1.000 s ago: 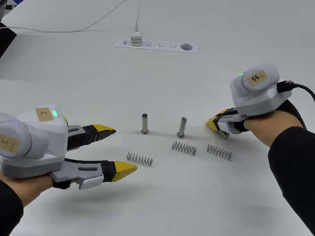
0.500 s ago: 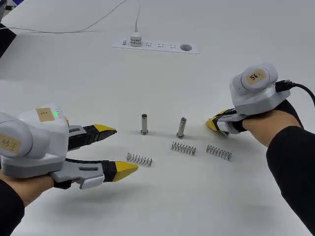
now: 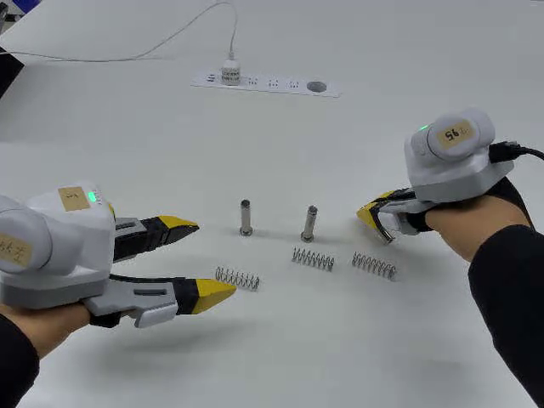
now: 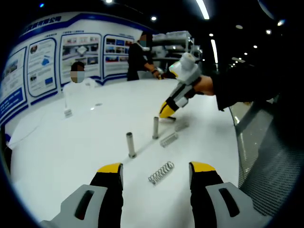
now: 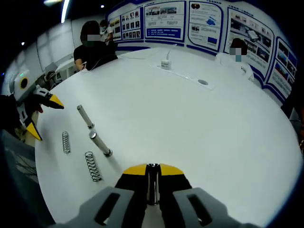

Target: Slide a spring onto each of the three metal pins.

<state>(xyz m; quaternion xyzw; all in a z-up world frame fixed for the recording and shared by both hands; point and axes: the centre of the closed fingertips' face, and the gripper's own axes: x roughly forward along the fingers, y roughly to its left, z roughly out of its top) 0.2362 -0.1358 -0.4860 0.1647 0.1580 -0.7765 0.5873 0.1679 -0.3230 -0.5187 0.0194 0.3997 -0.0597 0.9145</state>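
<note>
White table (image 3: 127, 144): plain matte top, carried all parts.
L pin (image 3: 246, 217): metal, stood upright on its wider foot near mid-table, no spring on it.
R pin (image 3: 309, 223): stood upright beside L pin, apart from it, also bare.
L spring (image 3: 237, 278): lay flat on table in front of L pin, not touching it.
Mid spring (image 3: 313, 259): lay flat just in front of R pin, apart from it.
R spring (image 3: 374, 265): lay flat right of mid spring, just below R gripper's tips in head view.
L gripper (image 3: 210, 257): jaws spread wide, nothing between them; yellow tips aimed twd the pins, L spring just ahead of the near tip. In L gripper view, spring seen in the gap ahead of the tips.
R gripper (image 5: 152, 172): jaws all but closed, clamped on 3rd pin (image 5: 152, 186), shaft running along the jaws betw. the yellow tips. In head view, tips sat low, near table, right of R pin; contact w/ table not clear.
Strip (image 3: 265, 83): white power strip at far side, w/ plug (image 3: 229, 72) & cable leading off.
</note>
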